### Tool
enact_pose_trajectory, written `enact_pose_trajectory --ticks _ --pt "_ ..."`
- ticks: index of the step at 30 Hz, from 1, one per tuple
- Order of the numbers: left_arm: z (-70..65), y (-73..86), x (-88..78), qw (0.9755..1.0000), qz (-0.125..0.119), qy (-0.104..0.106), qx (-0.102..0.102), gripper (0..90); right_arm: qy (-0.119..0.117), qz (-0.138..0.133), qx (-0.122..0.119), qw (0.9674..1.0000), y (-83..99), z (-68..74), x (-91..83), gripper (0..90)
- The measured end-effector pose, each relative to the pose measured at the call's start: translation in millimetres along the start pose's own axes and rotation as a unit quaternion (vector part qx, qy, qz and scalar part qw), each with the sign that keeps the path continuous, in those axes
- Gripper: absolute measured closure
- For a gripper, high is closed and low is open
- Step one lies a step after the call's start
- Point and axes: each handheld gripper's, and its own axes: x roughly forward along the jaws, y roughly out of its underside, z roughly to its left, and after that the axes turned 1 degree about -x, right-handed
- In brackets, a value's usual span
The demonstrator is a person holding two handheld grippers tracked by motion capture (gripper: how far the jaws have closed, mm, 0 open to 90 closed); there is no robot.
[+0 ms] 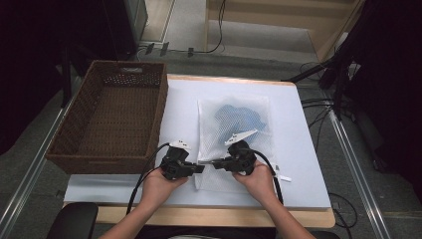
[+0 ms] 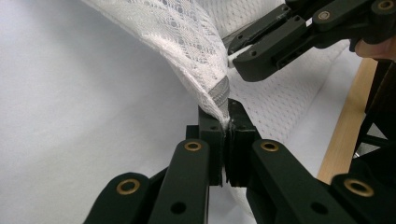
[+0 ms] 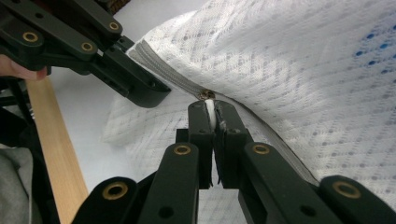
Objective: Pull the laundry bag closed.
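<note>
Both grippers are clamped on the near edge of the white mesh laundry bag, which is laid flat on the pale table cover, right of the wicker basket, with something blue seen through the mesh at its far end.

Left gripper: jaws fully closed, a corner of the bag's zipper edge pinched between them and lifted slightly off the table. Right gripper: jaws also fully closed, the white zipper pull nipped just below the metal slider.

Step in hand is judged to be working the zipper: the end is anchored by the left tool, the pull is held by the right. Whether it is being opened or closed cannot be told.

Next move, as judged: the slider is to be drawn along the zipper line by the right gripper while the fabric is kept taut by the left. The pull should be kept in line with the teeth, or mesh may be snagged and the small tab lost.

Pose: both hands are held low near the table's front edge, forearms entering from below, grippers pointed inward, tips close together but apart.
</note>
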Motion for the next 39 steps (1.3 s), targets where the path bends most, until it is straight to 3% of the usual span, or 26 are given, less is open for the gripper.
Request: enact_pose_trajectory --ticks 19,32,39 --pt "-2.4 -0.7 -1.8 0.9998 -0.001 -0.011 0.014 88.4 -0.004 -0.010 0.001 0.9999 3.6 -2.4 -8.6 88.5" --pt "-2.9 -0.5 -4.0 0.9998 -0.003 -0.014 0.017 88.4 0.014 -0.002 0.015 0.9998 11.6 -10.5 -18.5 88.5" --pt "-3.9 -0.2 -3.7 0.9996 -0.001 -0.015 0.023 88.3 0.012 0.000 0.015 0.9998 12.6 -10.8 -20.6 88.5"
